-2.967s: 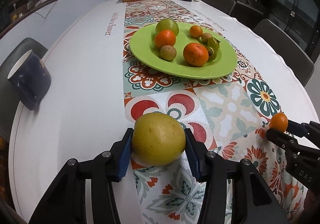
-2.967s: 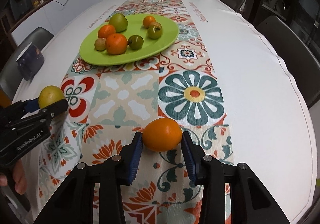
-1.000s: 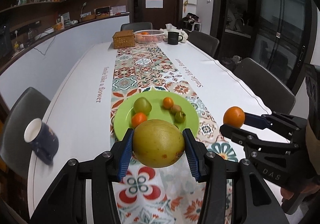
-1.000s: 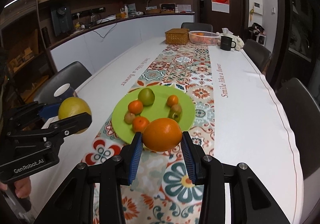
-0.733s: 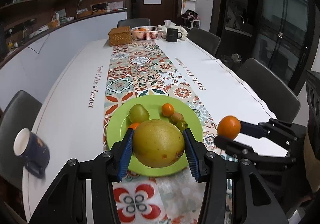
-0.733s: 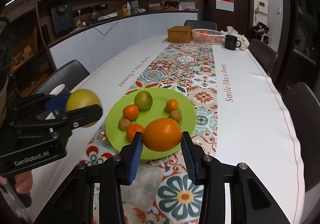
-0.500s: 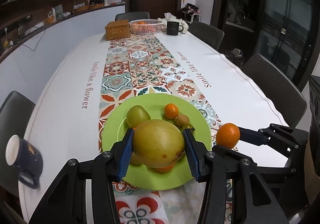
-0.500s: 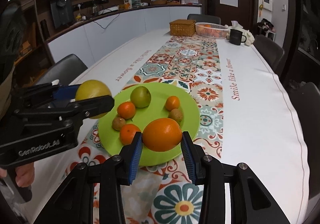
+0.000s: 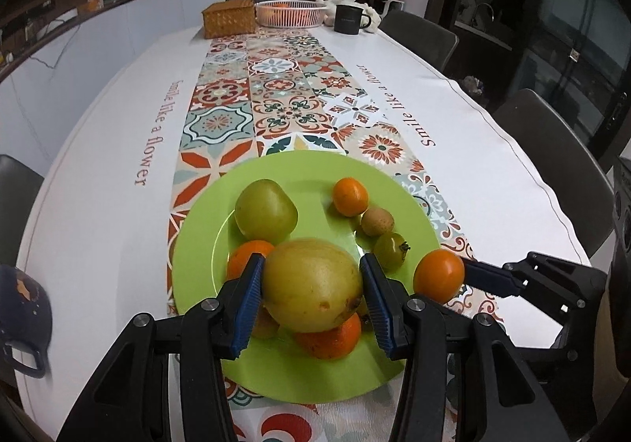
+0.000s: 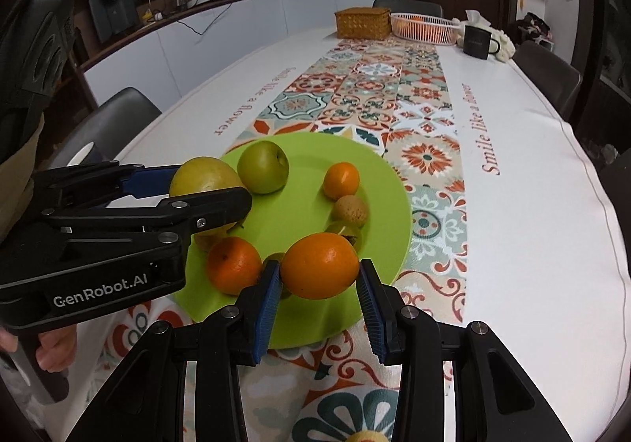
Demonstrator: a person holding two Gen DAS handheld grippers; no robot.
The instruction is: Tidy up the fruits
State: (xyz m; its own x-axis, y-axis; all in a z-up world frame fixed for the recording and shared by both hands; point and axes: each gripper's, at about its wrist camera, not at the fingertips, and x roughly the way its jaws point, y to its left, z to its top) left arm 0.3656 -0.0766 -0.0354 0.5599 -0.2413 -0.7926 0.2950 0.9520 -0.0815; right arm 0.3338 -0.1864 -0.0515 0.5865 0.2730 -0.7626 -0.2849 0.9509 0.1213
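My left gripper [image 9: 311, 296] is shut on a large yellow pear [image 9: 311, 286] and holds it over the near part of the green plate [image 9: 410, 205]. My right gripper [image 10: 319, 284] is shut on an orange [image 10: 320, 270] and holds it over the plate's near right edge [image 10: 390, 181]. The orange also shows in the left wrist view [image 9: 438, 275], and the pear in the right wrist view [image 10: 203, 175]. On the plate lie a green apple [image 9: 265, 210], a small mandarin [image 9: 350, 196], a brown kiwi-like fruit [image 9: 377, 221], a small green fruit [image 9: 390, 250] and oranges partly hidden under the pear.
A dark blue mug [image 9: 21, 308] lies near the table's left edge. At the far end stand a wicker box [image 9: 228, 17], a white basket [image 9: 290, 12] and a black mug [image 9: 349, 19]. Chairs [image 9: 552, 150] line both sides.
Both grippers have carried their fruit forward and down to the plate; the pear and the orange now hang over the plate's near part, closer to the fruit on it.
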